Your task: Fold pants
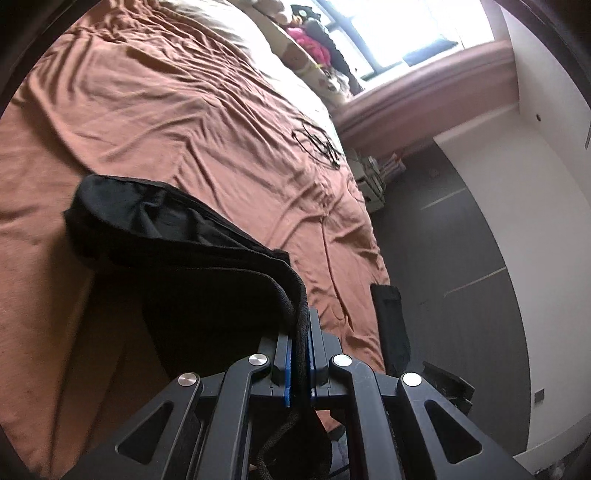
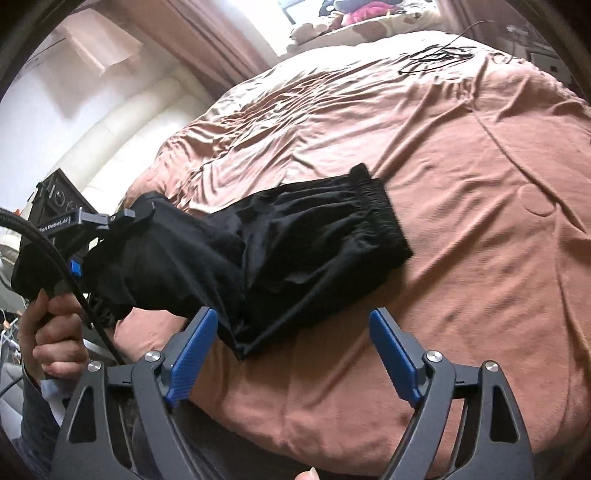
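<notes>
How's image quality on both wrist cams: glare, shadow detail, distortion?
Left wrist: window blown out to white; the black pants clamped in the left tongs lose nearly all fold detail. Right wrist: softer light, waistband ribbing readable on the pants, open right tongs sharp. Both: strong fisheye bending, dark corners, bed cover wrinkles clear.

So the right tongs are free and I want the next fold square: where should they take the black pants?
Probably the elastic waistband, at its near corner, coming in low from the right tongs' own side. That gathered band lies flat on the brown bedspread with its edge exposed, while the left tongs already pinch the other end of the black pants.
</notes>
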